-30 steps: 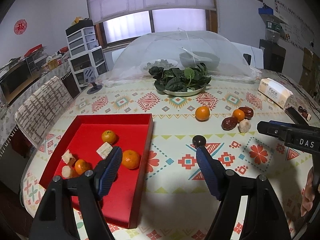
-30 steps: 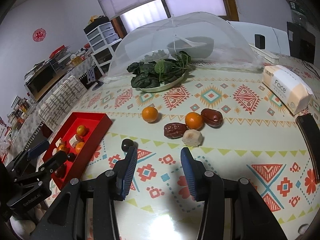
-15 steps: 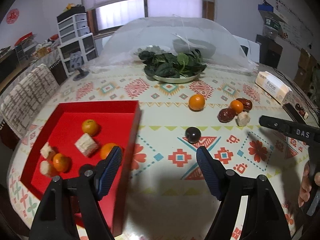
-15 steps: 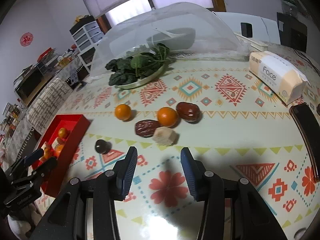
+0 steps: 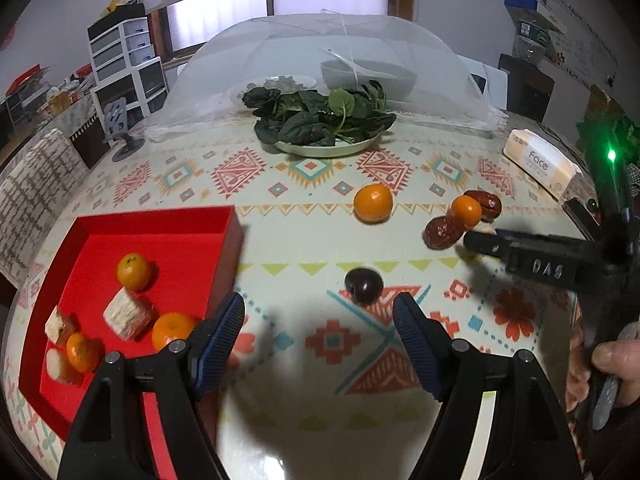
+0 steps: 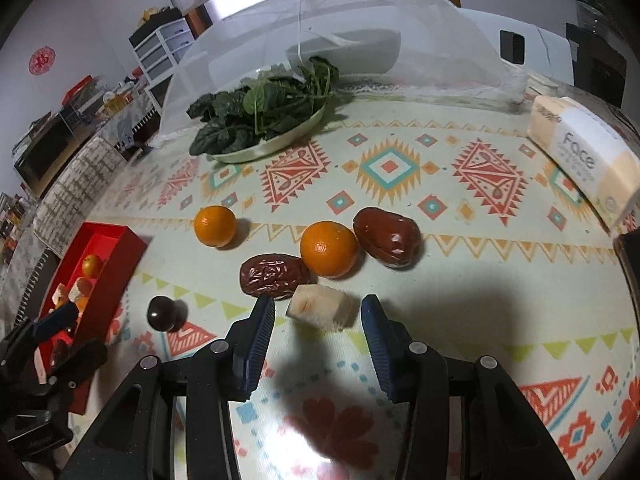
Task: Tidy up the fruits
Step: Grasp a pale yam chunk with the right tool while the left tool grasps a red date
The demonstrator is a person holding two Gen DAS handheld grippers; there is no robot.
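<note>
We hold both grippers' fingers apart and empty. The pale, cut cube of fruit (image 6: 320, 311) lies on the patterned counter (image 6: 480, 280) just ahead of our right gripper (image 6: 318, 334), between its fingers' line. It looks soft and light; we would take its flat sides gently. The dark round plum (image 5: 363, 285) sits ahead of our left gripper (image 5: 318, 330).

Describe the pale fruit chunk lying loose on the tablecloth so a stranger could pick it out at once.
Start at the patterned tablecloth and find the cluster of two wrinkled dark red dates and an orange tangerine right of the red tray. The pale, blocky fruit chunk lies at the cluster's near edge, just ahead of the right gripper. It alone is whitish and flat-sided; its neighbours are rounded and coloured.
</note>
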